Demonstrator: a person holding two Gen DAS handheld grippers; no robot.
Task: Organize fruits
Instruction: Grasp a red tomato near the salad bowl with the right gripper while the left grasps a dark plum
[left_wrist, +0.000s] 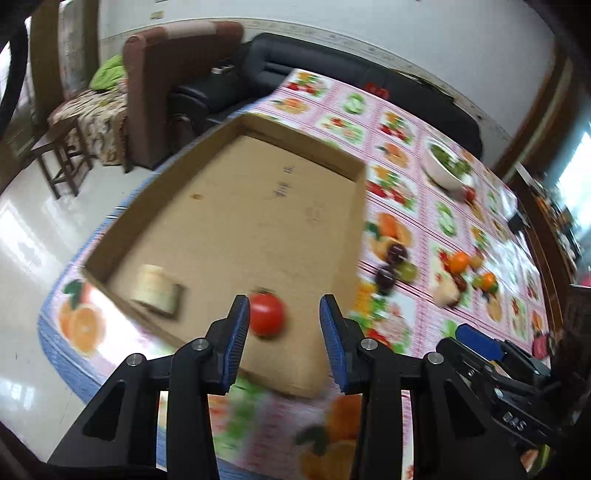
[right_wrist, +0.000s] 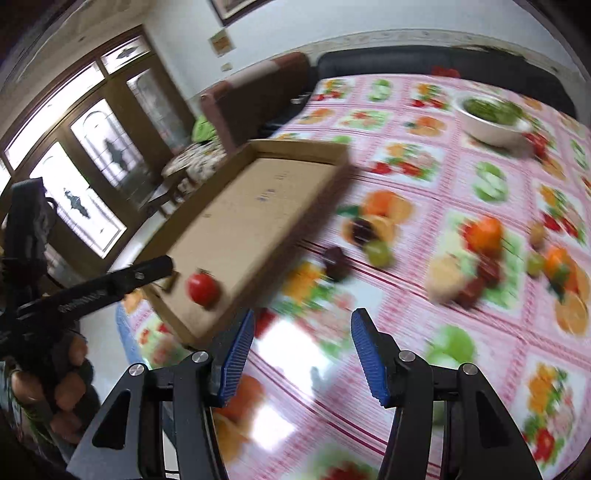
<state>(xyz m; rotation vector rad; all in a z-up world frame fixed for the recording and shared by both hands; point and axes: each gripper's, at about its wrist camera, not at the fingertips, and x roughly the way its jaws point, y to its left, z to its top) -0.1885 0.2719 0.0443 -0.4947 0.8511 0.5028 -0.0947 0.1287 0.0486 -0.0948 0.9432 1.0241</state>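
Your left gripper (left_wrist: 284, 315) stands open over the round red tomato (left_wrist: 266, 314) (lying in the shallow brown cardboard tray (left_wrist: 258, 206)); your right gripper (right_wrist: 303, 332) is open too, empty.

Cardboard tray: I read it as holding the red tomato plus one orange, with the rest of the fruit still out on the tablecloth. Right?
Not quite. The cardboard tray holds the red tomato, but the other item in it is a pale cut piece near the corner, not an orange. The left wrist view shows this. The rest of the fruit is indeed still out on the tablecloth.
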